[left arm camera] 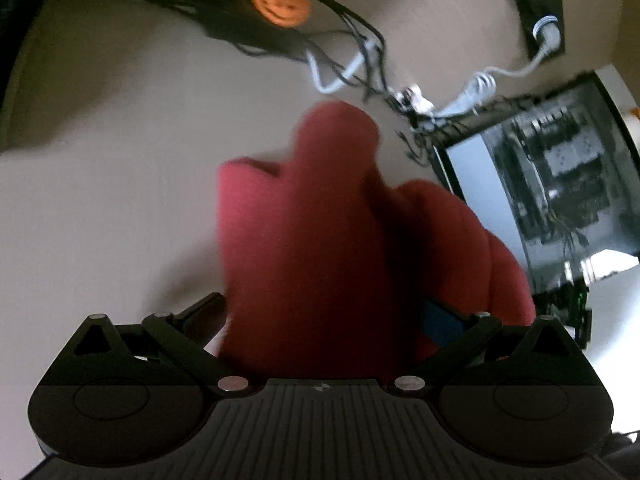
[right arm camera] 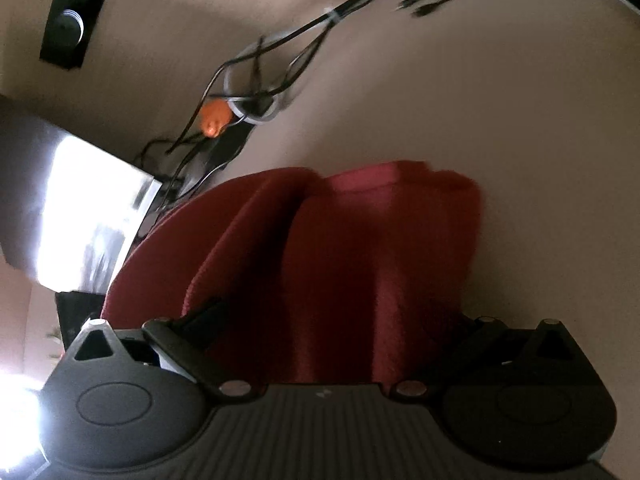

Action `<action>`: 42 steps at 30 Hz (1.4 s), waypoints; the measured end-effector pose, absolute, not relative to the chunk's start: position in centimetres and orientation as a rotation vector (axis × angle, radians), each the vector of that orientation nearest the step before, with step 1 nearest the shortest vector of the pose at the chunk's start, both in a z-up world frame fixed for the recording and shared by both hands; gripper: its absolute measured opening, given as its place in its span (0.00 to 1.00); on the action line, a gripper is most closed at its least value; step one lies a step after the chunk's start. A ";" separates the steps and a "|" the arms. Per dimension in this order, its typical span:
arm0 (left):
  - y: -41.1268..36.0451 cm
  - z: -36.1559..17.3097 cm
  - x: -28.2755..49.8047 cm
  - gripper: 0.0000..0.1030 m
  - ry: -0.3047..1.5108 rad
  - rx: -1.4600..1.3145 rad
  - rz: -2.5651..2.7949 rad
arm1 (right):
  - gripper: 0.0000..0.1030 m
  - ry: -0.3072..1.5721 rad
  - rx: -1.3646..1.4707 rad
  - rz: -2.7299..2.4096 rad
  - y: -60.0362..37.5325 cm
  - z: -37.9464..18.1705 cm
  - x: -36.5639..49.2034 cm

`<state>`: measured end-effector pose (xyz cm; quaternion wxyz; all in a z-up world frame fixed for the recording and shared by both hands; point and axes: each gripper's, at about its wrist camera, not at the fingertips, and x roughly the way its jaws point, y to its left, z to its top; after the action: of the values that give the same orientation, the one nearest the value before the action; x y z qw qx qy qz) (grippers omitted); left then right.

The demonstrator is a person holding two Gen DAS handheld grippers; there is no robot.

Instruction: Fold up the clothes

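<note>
A dark red garment (left arm camera: 320, 240) fills the middle of the left wrist view and hangs bunched from my left gripper (left arm camera: 320, 320), which is shut on it; the cloth hides the fingertips. The same red garment (right arm camera: 340, 260) fills the right wrist view in long folds. My right gripper (right arm camera: 332, 320) is shut on it too, with its fingertips buried in the cloth. Both grippers hold the garment up above a beige table (left arm camera: 100, 200), which also shows in the right wrist view (right arm camera: 540, 160). The views are blurred.
A tangle of black and white cables (left arm camera: 352, 64) with an orange pumpkin figure (left arm camera: 280, 0) lies at the table's far side, also seen in the right view (right arm camera: 214, 118). A glass-sided computer case (left arm camera: 560, 184) stands at the right. A black strip with round knobs (right arm camera: 72, 20) lies far left.
</note>
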<state>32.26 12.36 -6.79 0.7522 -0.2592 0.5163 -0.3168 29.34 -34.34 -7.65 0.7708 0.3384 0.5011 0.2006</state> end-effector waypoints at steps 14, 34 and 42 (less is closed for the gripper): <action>14.0 -5.0 27.8 1.00 1.019 -0.696 -0.612 | 1.00 1.086 0.748 0.599 -28.0 -7.3 29.7; 42.2 3.3 19.0 1.00 0.709 -0.662 -0.031 | 1.00 0.855 0.378 0.720 -0.9 1.0 34.0; 41.1 3.3 15.1 1.00 0.682 -0.542 -0.066 | 1.00 0.696 0.030 0.715 4.2 1.7 26.5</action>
<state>15.09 41.06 3.28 0.9061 -0.2625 0.3303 -0.0320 26.50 4.22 1.74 0.8780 0.0145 0.3339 0.3427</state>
